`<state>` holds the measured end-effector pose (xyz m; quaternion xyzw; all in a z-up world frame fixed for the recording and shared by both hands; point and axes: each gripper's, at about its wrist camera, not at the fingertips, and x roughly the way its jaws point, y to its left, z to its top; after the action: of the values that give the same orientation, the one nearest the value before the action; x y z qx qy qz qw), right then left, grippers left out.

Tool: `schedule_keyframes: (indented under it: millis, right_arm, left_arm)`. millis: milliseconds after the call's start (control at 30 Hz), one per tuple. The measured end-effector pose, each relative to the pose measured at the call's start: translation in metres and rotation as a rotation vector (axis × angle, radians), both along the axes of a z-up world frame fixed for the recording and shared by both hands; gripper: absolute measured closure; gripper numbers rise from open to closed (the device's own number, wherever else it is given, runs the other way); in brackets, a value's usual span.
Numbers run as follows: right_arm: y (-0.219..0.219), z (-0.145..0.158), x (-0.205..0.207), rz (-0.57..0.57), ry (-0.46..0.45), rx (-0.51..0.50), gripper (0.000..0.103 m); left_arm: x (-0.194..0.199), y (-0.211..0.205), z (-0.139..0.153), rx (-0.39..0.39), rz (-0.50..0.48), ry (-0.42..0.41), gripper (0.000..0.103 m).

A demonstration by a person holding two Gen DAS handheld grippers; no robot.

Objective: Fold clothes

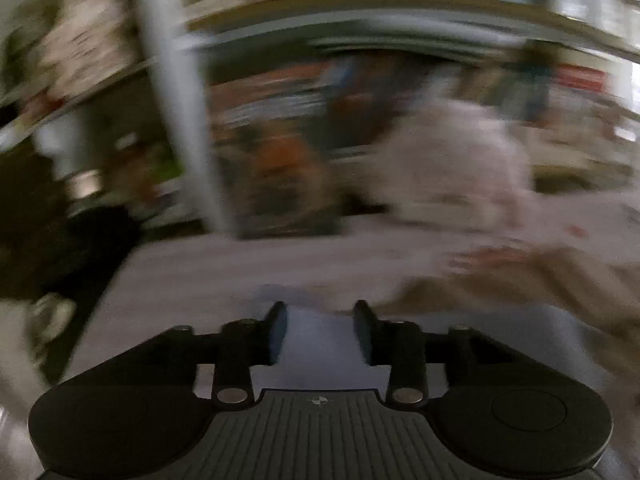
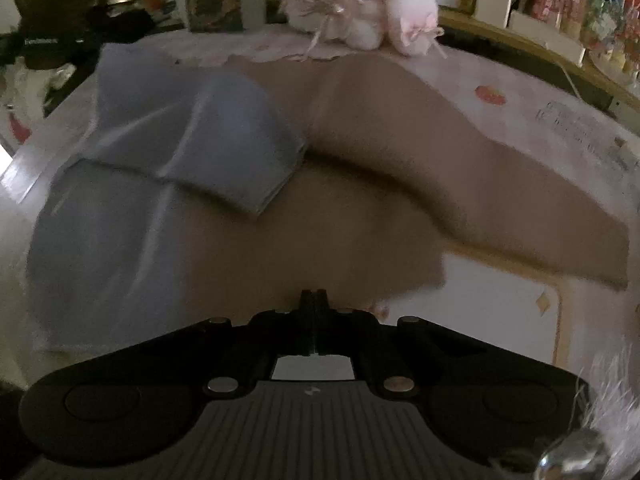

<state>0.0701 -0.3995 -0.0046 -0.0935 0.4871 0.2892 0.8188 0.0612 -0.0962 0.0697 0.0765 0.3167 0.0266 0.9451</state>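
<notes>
Tan garment (image 2: 304,208) lies spread on the bed cover (image 2: 560,128), its long axis running from the far middle out toward the right edge, where one long panel ends in a straight hem. A raised ridge runs along it, with shadow beneath. Its near hem sits directly ahead of the right gripper (image 2: 314,300), whose fingers are pressed together. Whether they pinch that hem cannot be told: the tips meet just at the cloth's edge.

Grey-blue garment (image 2: 132,184) overlaps the tan one on the left side of the cover, one flap doubled over with its corner resting on the tan cloth.

Left gripper (image 1: 320,320) has its fingers parted with nothing between them, hovering over pale cloth. That view is heavily blurred, so little else is sure there, though a tan fold (image 1: 540,280) shows to its right.

Judgement: the right gripper is the nearer to the tan hem, which lies straight forward of it; the fold would likely carry that hem away along the long axis toward the far edge.

Beyond, at the far edge of the cover, a pink-white plush toy (image 2: 360,4) (ribbons on it). Shelves with boxes (image 2: 552,8) stand off to the far right.
</notes>
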Motion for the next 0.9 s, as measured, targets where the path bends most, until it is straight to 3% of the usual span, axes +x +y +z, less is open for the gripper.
schedule_keyframes:
  millis: [67, 200, 267, 300, 333, 700, 900]
  right_arm:
    - [-0.004, -0.001, -0.009, 0.004, 0.009, 0.011, 0.102]
    - [-0.008, 0.001, -0.018, -0.016, -0.036, 0.015, 0.101]
    - [-0.013, 0.005, -0.015, -0.058, -0.056, 0.059, 0.090]
    - [-0.015, 0.007, -0.013, -0.080, -0.065, 0.082, 0.069]
    - [-0.016, 0.009, -0.011, -0.093, -0.072, 0.104, 0.058]
    - [-0.017, 0.013, -0.014, -0.124, -0.075, 0.153, 0.056]
    - [-0.017, 0.016, -0.012, -0.167, -0.122, 0.125, 0.047]
  left_arm:
    - [-0.010, -0.030, -0.007, 0.006, -0.101, 0.005, 0.051]
    - [-0.014, -0.078, -0.029, 0.018, -0.230, 0.066, 0.051]
    - [-0.012, -0.095, -0.039, 0.020, -0.255, 0.091, 0.050]
    - [-0.009, -0.103, -0.043, 0.018, -0.262, 0.103, 0.048]
    - [-0.008, -0.109, -0.046, 0.022, -0.267, 0.108, 0.046]
    - [0.006, -0.170, -0.077, 0.228, -0.327, 0.137, 0.044]
    - [-0.001, -0.183, -0.075, 0.266, -0.326, 0.110, 0.044]
